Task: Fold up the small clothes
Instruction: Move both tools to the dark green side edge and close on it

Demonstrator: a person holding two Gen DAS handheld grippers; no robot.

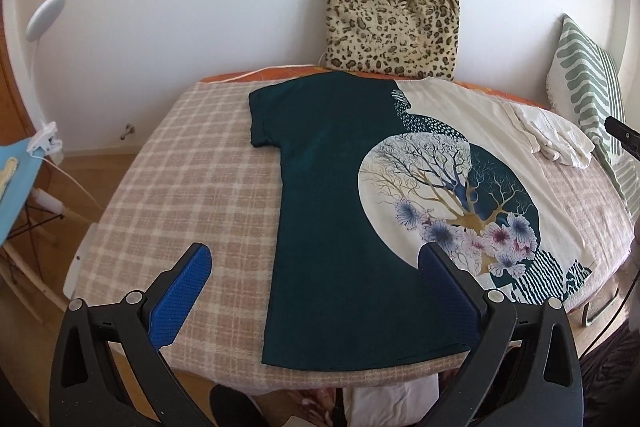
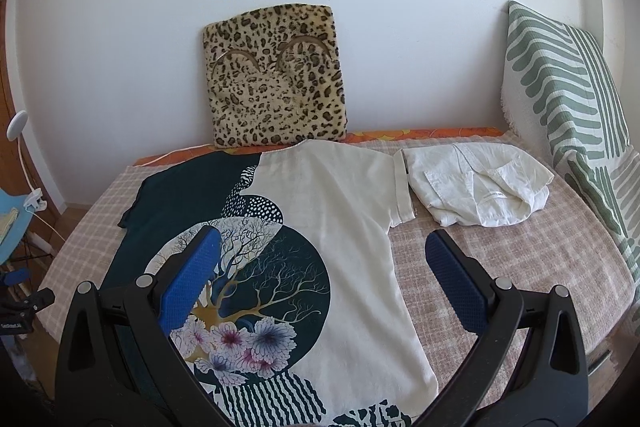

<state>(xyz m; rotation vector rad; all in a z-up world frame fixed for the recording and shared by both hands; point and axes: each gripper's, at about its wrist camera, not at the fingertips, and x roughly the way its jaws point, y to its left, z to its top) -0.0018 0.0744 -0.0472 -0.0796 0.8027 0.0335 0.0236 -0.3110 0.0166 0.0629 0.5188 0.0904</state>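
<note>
A T-shirt (image 1: 332,211) lies spread flat on the checked bed cover, dark green on its left half, cream on its right, with a tree-and-flowers print in the middle. The same T-shirt (image 2: 340,211) fills the right wrist view. My left gripper (image 1: 316,259) hovers open over the shirt's lower left part, nothing between its blue pads (image 1: 180,295). My right gripper (image 2: 324,259) is open too, above the shirt's lower right side, holding nothing. A folded white garment (image 2: 476,187) rests just beyond the cream sleeve.
A leopard-print cushion (image 2: 276,79) leans on the wall behind the shirt. A green-striped pillow (image 2: 576,99) stands at the right. The checked cover (image 1: 180,167) has bare room left of the shirt. A lamp (image 1: 42,15) and a blue chair (image 1: 16,187) stand off the bed's left.
</note>
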